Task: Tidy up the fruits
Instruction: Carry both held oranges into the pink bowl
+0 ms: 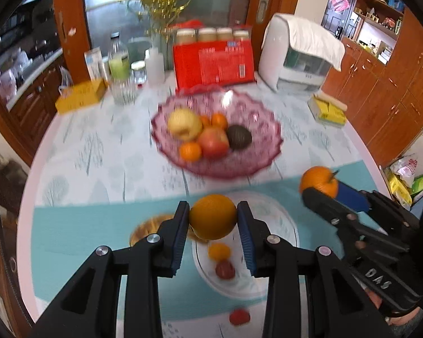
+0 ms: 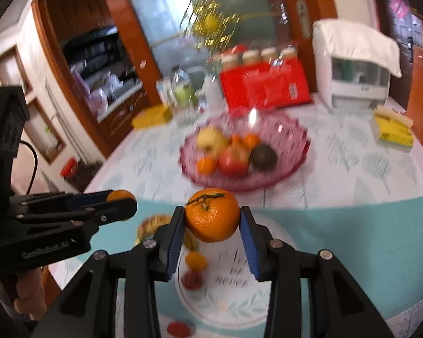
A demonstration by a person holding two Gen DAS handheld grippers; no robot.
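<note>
Smooth orange (image 1: 213,217) between left fingers (image 1: 180,236); stemmed orange (image 2: 212,214) between right fingers (image 2: 173,242).

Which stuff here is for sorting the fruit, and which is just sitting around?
For the job:
left gripper holding an orange
right gripper holding a stemmed orange
pink bowl of fruit
white plate with small fruits

Just lying about:
red box
white appliance
yellow box
bottles

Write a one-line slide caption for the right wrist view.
Right gripper holds a stemmed orange above a white plate, facing the pink fruit bowl.
</note>
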